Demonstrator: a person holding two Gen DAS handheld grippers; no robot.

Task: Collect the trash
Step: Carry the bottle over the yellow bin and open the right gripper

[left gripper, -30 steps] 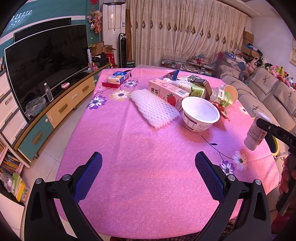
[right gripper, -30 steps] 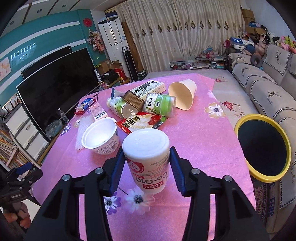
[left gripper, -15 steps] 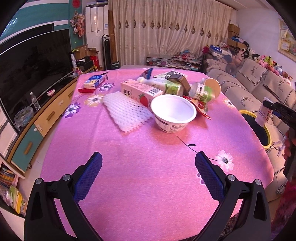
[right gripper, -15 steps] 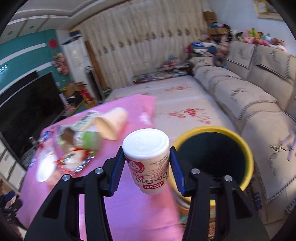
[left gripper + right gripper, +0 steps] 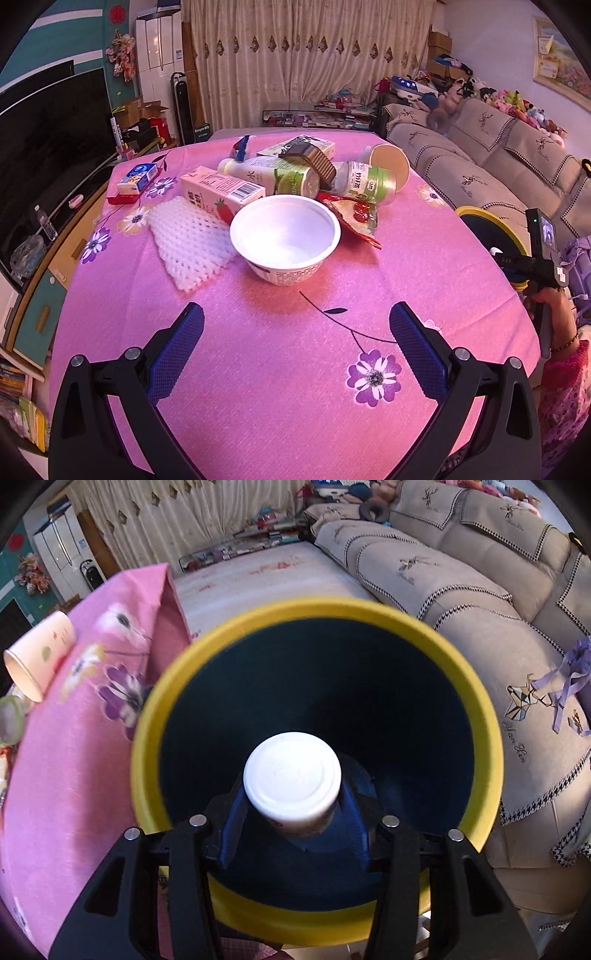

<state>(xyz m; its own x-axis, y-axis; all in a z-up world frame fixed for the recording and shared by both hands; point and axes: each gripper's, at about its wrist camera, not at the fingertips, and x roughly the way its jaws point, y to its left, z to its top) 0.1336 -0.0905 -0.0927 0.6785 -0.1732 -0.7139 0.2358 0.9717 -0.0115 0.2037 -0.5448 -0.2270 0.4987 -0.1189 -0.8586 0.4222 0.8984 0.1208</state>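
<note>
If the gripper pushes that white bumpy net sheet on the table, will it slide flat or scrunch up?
The white foam net would probably scrunch rather than slide: it looks soft and holey, lying limp on the pink tablecloth. It likely weighs very little, being mostly holes. One corner seems tucked under the strawberry carton, so that end may catch.

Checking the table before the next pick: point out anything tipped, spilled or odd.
Several containers lie tipped in a heap on the pink floral tablecloth: the beige paper cup and green-labelled plastic bottle on their sides. No spill shows. The white plastic bowl stands upright.
</note>
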